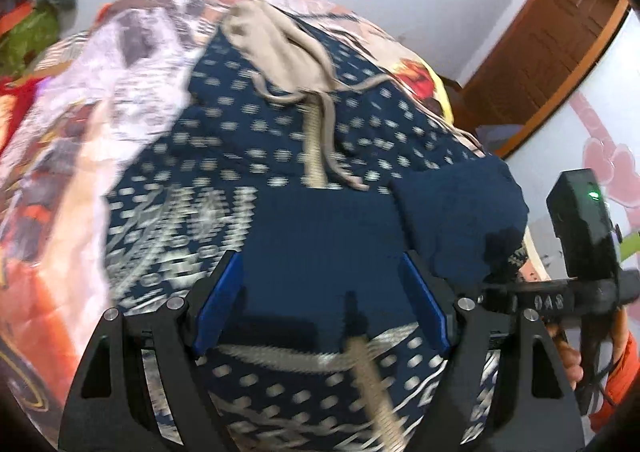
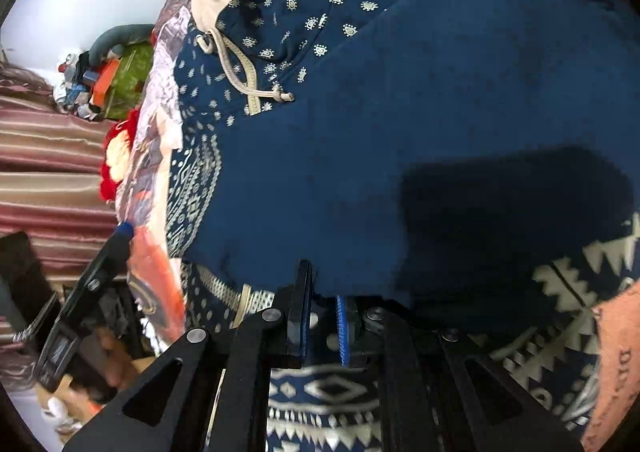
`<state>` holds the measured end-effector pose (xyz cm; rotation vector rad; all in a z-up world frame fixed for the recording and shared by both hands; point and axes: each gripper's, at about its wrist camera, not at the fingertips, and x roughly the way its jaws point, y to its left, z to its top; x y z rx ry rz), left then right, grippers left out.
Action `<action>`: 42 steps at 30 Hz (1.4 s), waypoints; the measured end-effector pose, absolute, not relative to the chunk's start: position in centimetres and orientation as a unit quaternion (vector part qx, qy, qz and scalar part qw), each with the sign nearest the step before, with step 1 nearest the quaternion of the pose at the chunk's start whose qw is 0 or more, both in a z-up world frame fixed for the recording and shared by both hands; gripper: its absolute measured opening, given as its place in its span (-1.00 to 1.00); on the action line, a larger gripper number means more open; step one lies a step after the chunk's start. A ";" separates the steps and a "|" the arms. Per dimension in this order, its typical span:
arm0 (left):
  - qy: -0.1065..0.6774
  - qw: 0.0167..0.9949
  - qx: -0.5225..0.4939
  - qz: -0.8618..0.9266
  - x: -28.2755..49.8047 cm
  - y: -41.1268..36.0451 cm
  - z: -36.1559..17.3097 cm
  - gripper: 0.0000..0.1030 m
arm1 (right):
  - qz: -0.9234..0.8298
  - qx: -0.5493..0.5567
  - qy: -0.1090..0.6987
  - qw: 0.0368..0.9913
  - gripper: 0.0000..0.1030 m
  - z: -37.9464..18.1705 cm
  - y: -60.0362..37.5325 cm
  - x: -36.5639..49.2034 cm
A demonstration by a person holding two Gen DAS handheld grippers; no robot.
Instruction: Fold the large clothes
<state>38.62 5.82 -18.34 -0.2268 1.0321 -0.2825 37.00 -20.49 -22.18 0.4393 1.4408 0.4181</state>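
Navy printed garment (image 1: 280, 140) spread wide across the patterned bedspread (image 1: 60, 180), its plain inner side folded over the near half. The left gripper (image 1: 320, 304) hovers right above that fold, blue pads (image 1: 218, 304) well apart, nothing between them. The right gripper (image 2: 322, 316) has its jaws nearly together, pinching the fold's edge (image 2: 320, 284) of the plain navy cloth. A beige drawstring (image 1: 316, 144) trails down the printed half. Over at the bed's far corner sits a heap of bright odds and ends (image 2: 104, 84). Beyond the right edge, a wooden door (image 1: 552, 52) against the pale wall.
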 end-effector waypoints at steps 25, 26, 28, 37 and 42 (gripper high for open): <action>0.498 0.847 0.035 -0.180 41.0 -8.8 -15.5 0.56 | 0.107 0.136 0.449 0.877 -0.85 -11.9 -37.2 28.7; 0.493 0.847 0.042 -0.194 40.8 -10.2 -15.0 0.56 | 0.102 0.138 0.440 0.881 -0.85 -11.5 -37.9 28.5; 0.490 0.841 0.057 -0.222 40.6 -13.3 -14.8 0.56 | 0.089 0.137 0.426 0.890 -0.85 -11.1 -38.4 28.1; 0.507 0.812 0.160 -0.242 42.2 -24.1 -19.8 0.41 | 0.053 0.089 0.409 0.907 -0.86 -11.6 -39.9 26.8; 0.465 0.832 0.205 -0.222 42.5 -24.6 -20.5 -0.51 | 0.047 0.072 0.415 0.906 -0.86 -12.2 -40.7 26.4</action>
